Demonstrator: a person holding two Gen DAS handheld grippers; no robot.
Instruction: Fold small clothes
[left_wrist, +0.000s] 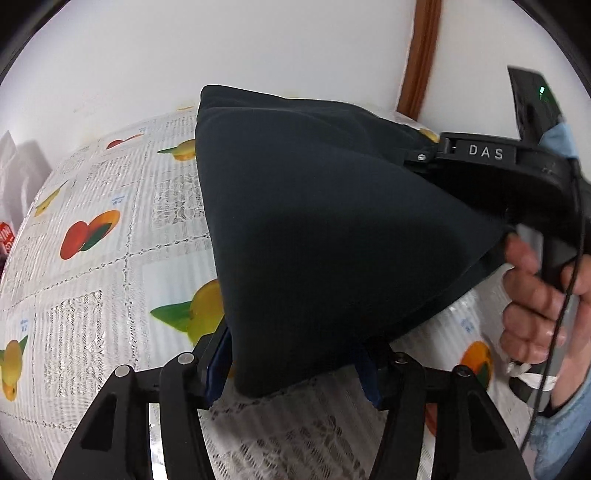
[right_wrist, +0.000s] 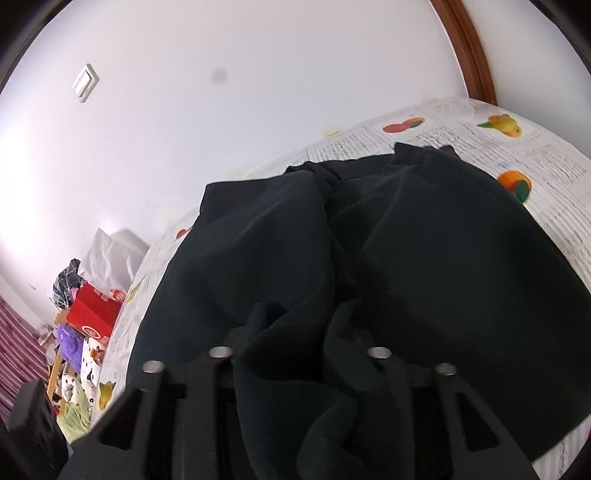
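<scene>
White wall is filling the background, with a brown wooden door frame (left_wrist: 421, 55) running up at the right and a light switch (right_wrist: 85, 82) sitting on the wall in the right wrist view. Below it, a counter (left_wrist: 110, 229) is wearing a lace-patterned tablecloth printed with fruit pictures.

Across that counter a dark navy garment (left_wrist: 325, 229) is lying partly lifted, its cloth rising into a peak toward the right hand-held gripper (left_wrist: 424, 157), which is coming in from the right side of the left wrist view. A hand (left_wrist: 535, 295) in a light blue sleeve is gripping its handle. In its own view the right hand-held gripper (right_wrist: 299, 332) is clamped on a bunched fold of the garment, cloth spilling down between its 2 black fingers.

Near the bottom of the left wrist view the left hand-held gripper (left_wrist: 291, 365) is standing with its jaws apart, the garment's lower edge sitting between the blue pads (left_wrist: 218, 373) without being pinched.

Beyond the counter's left edge, a red box (right_wrist: 94, 310) and assorted clutter are piling up.
</scene>
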